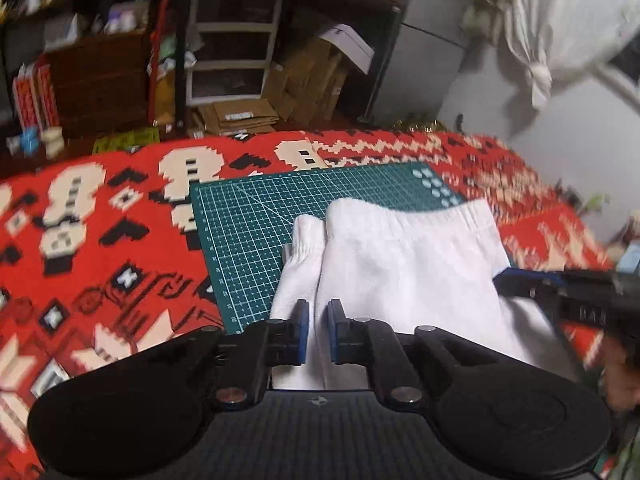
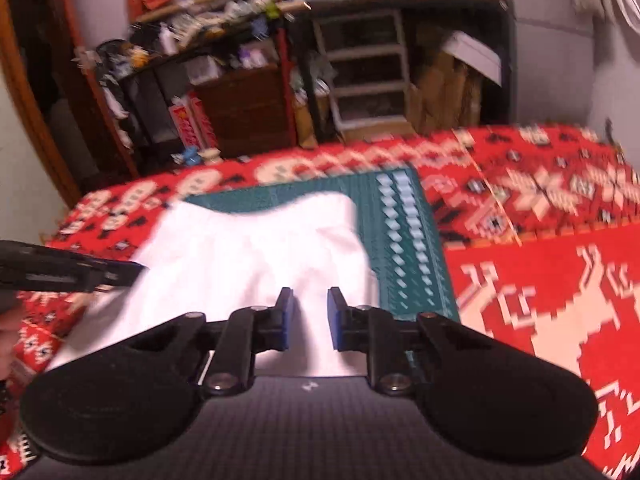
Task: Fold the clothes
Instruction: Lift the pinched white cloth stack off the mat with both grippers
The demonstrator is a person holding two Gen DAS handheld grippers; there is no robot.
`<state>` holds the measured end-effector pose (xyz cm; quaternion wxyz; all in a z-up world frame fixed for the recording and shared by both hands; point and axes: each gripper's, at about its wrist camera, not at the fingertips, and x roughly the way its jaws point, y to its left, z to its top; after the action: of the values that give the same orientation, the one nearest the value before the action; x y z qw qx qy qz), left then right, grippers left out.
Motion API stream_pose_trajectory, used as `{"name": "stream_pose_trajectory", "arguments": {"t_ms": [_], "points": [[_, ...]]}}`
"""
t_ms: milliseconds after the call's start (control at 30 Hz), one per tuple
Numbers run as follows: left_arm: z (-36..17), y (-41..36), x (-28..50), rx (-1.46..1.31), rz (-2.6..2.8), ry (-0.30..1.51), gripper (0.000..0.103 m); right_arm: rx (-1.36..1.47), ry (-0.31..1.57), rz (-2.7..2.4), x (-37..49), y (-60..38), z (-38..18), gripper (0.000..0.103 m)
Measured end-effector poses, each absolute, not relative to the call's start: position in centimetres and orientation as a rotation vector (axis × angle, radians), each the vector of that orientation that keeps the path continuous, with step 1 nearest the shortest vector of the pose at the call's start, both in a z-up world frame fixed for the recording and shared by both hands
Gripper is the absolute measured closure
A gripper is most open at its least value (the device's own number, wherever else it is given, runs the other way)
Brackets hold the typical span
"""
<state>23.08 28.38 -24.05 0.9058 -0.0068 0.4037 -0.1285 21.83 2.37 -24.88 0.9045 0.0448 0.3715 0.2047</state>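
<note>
While both grippers hang low over the near edge of the white garment (image 1: 400,264), the cloth runs up between their blue pads. The left gripper (image 1: 319,330) has its jaws drawn close together with a fold of white cloth in the narrow gap, so it seems to pinch the garment. The right gripper (image 2: 309,322) has a wider gap with cloth under it; whether the pads press on it I cannot tell. The garment lies folded on the green mat (image 1: 248,220), with its ribbed band at the far side. The mat rests on a red patterned cover (image 1: 100,240). Farther away stand a drawer unit (image 1: 234,46) and cardboard boxes (image 1: 312,76).
</note>
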Motion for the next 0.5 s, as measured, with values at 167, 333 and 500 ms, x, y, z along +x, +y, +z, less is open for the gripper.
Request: {"name": "stream_pose_trajectory", "arguments": {"t_ms": [167,333,500], "points": [[-23.1,28.7,21.6,0.084,-0.23,0.861,0.087,0.158,0.812,0.36,22.1,-1.1,-25.3,0.077],[-22.3,31.6,20.4,-0.051,-0.233,0.886,0.036,0.279,0.884,0.375,20.3,-5.1,-24.0,0.074],[-22.6,32.4,19.6,-0.14,-0.278,0.93,0.023,0.318,0.924,0.435,19.0,-5.3,-24.0,0.045]]}}
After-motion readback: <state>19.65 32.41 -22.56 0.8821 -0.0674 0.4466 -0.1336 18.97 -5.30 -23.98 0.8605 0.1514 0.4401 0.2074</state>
